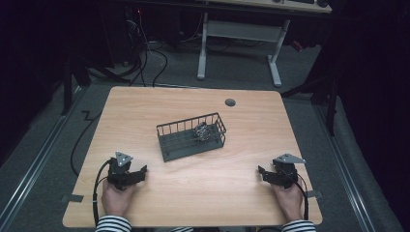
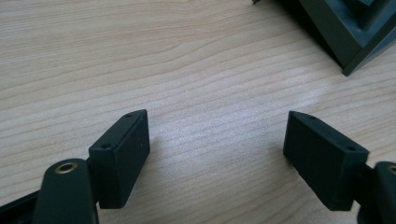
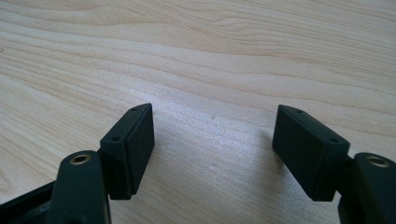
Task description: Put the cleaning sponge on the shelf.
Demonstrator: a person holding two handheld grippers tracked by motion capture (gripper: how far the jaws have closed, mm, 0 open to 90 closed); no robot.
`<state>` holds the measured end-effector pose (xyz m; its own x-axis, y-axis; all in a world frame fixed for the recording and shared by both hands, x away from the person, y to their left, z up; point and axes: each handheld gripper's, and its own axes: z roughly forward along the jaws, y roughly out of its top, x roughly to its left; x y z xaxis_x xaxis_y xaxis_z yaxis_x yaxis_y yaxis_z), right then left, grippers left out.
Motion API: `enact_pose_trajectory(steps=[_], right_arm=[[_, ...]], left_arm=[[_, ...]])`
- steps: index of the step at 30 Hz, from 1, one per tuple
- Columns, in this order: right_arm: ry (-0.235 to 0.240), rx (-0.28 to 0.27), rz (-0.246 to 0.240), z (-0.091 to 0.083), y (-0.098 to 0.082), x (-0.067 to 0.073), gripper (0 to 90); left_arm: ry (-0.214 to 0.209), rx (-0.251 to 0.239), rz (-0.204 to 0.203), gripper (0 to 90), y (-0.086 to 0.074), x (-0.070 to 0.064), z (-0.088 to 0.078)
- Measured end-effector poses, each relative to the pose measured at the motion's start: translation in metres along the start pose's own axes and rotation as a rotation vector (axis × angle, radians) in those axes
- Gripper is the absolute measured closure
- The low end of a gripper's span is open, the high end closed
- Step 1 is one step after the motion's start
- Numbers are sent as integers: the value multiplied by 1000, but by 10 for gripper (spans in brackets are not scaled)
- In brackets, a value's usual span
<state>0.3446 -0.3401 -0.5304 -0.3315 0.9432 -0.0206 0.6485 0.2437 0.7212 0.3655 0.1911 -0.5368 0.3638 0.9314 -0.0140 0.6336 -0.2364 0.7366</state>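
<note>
A dark wire basket [image 1: 180, 145] sits near the middle of the wooden table, and a small crumpled grey-and-white object [image 1: 202, 131] lies inside its right half. My left gripper [image 1: 144, 170] rests low over the table at the front left, held in a hand, jaws wide apart with bare wood between them [image 2: 217, 133]. At the front right my right gripper [image 1: 260, 172] is held the same way, open over bare wood [image 3: 214, 126]. Both grippers stand well short of the basket, whose dark corner [image 2: 355, 32] appears at the top right of the left gripper view.
The table [image 1: 145, 106] has a round grommet hole [image 1: 230, 102] near its far edge. Beyond it stand a white desk frame [image 1: 239, 43] and loose cables [image 1: 145, 58] on the floor. Striped sleeves [image 1: 112, 224] enter at the bottom edge.
</note>
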Motion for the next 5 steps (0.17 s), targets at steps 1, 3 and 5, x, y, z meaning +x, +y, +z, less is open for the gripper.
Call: enact_pose_trajectory(steps=[1,3,5], right_arm=[[0,0,1,0,0,0,299],[-1,0,1,0,0,0,298],[-1,0,2,0,0,0,296]], left_arm=[[0,0,0,230,0,0,0],[0,0,0,230,0,0,0],[0,0,0,230,0,0,0]])
